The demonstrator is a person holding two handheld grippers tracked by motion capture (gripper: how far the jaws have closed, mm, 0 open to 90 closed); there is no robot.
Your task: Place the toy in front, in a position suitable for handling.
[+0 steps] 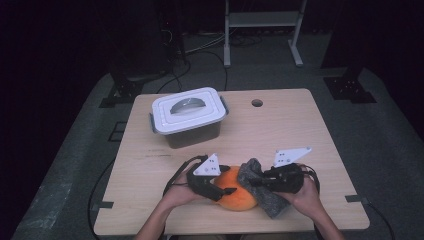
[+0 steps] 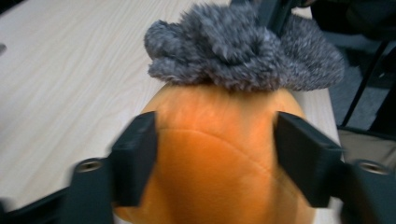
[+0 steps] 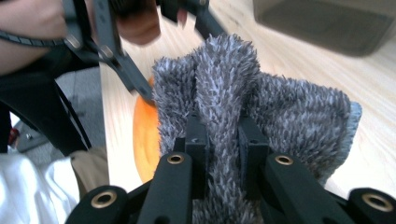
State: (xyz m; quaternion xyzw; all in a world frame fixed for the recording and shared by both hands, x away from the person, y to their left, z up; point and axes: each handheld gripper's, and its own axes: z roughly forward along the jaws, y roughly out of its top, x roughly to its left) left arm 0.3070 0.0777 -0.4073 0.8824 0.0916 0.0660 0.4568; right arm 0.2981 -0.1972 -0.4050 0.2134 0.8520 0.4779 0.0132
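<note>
Light wood table [image 1: 300,130] with a round cable hole [image 1: 257,103] near the far edge. Grey carpet floor [image 1: 380,130], dark room behind. White metal rack frame [image 1: 262,30] at the back, black stand bases [image 1: 350,87] at both far corners, cables [image 1: 200,50] across the floor.

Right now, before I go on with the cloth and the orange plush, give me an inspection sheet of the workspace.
Surface: light wooden table, round hole near the far edge.
Job's things: orange plush near the front edge; grey fluffy cloth draped against its right side.
Clutter: lidded plastic box at the far left, closed.
Grippers: left gripper straddles the plush, its pads against both sides; right gripper is clamped on a fold of the cloth.
Cables: a black cable trails off the table's left side.
Surroundings: dark room, grey floor, white frame legs behind.
</note>
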